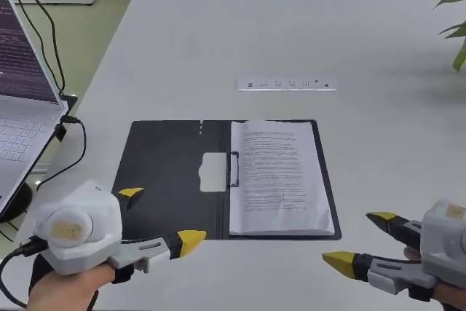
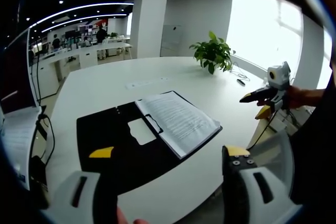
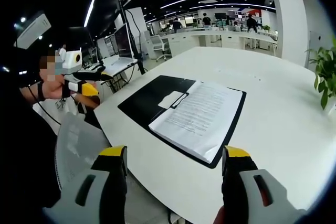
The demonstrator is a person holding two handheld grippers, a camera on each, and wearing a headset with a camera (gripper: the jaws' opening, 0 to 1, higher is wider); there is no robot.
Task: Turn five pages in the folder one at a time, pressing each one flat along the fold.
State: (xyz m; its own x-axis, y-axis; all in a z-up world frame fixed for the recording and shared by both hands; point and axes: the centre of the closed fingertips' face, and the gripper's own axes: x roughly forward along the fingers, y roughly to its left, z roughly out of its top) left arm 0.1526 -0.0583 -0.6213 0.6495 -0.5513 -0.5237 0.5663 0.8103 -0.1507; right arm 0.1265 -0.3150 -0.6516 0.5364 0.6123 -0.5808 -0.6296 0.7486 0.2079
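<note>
A wide white table (image 1: 378, 71) carries an open black folder (image 1: 167, 180) lying flat at its middle, with a stack of printed white pages (image 1: 280, 176) on its right half, the print too small to read. A silver laptop (image 1: 18, 107) sits at the left edge, a green plant (image 1: 457, 23) far right, and a white power strip (image 1: 286, 84) beyond the folder. The yellow-tipped left gripper (image 1: 161, 215) hovers by the folder's near left corner and the right gripper (image 1: 361, 239) off its near right, both with jaws spread and holding nothing.

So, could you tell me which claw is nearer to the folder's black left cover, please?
Left. The left claw sits at the front edge of the black left cover, one tip over it; the right claw is clear of it, beyond the front right corner of the page stack.
</note>
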